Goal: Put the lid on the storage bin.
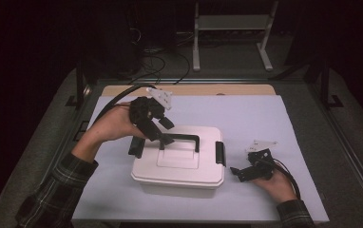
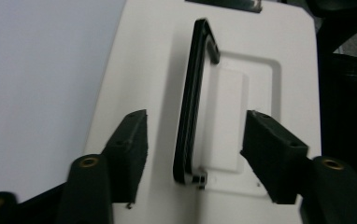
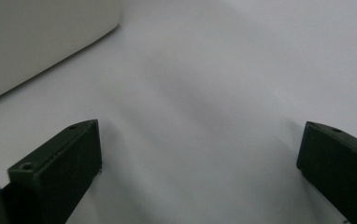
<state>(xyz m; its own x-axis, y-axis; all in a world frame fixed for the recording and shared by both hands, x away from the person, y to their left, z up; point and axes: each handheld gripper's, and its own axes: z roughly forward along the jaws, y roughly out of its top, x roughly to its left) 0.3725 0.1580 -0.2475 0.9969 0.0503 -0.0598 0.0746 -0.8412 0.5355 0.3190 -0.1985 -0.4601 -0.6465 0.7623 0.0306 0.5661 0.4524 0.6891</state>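
Dark floor and a white metal stand (image 1: 232,33) lie behind the table, which is covered by a pale lilac sheet (image 1: 246,114); on this sheet, a little left of the middle, stands the white plastic box with a black carrying handle (image 1: 179,161), and a black side clasp (image 1: 221,153) shows on its right end. From the lower left comes a forearm in a checked sleeve (image 1: 56,190), bent upward, and its hand holds the left gripper (image 2: 193,140) tilted down over the left end of the lid; the jaws stand partly apart, with the raised handle (image 2: 190,116) between them, and neither pad touches it; there is a gap on each side. At the right, the other hand rests low on the sheet and holds the right gripper (image 3: 200,149) nearly flat, pointing toward the box; its jaws are wide apart and hold nothing; a corner of the box (image 3: 36,42) is near. Free sheet remains right of the box and behind it; the front edge of the sheet is close to the box. Far room is too dark to read; the left clasp is partly hidden by the gripper.
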